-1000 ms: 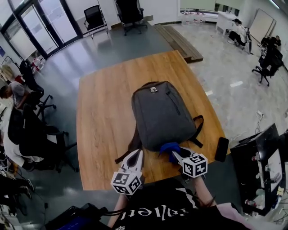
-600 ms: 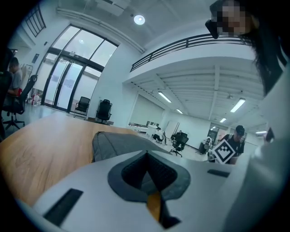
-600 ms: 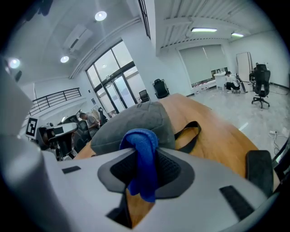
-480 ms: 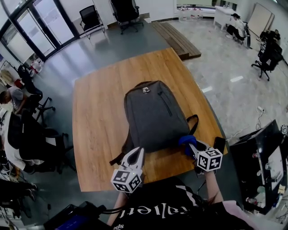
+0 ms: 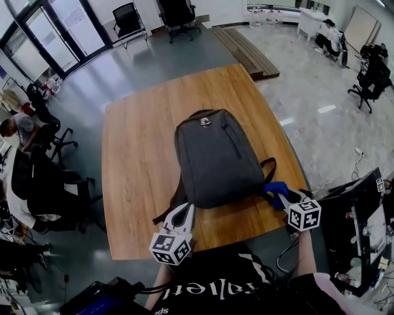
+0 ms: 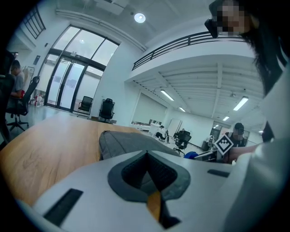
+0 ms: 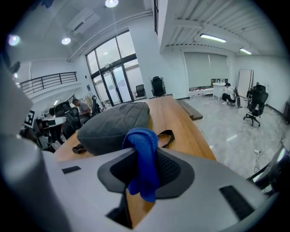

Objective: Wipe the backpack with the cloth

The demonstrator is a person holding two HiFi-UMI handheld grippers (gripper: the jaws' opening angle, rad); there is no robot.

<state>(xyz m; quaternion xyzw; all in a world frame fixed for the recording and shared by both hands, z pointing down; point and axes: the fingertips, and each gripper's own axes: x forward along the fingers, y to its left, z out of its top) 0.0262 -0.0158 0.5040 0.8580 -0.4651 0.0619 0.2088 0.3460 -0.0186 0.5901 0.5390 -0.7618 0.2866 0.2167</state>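
A grey backpack (image 5: 215,157) lies flat on the wooden table (image 5: 135,141), its top handle toward the far side. My right gripper (image 5: 278,192) is shut on a blue cloth (image 5: 274,187) just off the backpack's near right corner, by a black strap (image 5: 268,167). In the right gripper view the cloth (image 7: 141,158) hangs folded between the jaws, with the backpack (image 7: 114,126) beyond. My left gripper (image 5: 183,212) is shut with nothing in it at the backpack's near left corner. The left gripper view shows the backpack (image 6: 129,142) close ahead.
Office chairs (image 5: 52,191) stand along the table's left side, and a seated person (image 5: 18,126) is further left. A black desk with equipment (image 5: 357,221) is to the right. More chairs (image 5: 178,15) and a low wooden platform (image 5: 243,52) lie beyond the table.
My right gripper has carried the blue cloth rightward, from the backpack's near edge to off its right corner. The left gripper has stayed near the near left corner.
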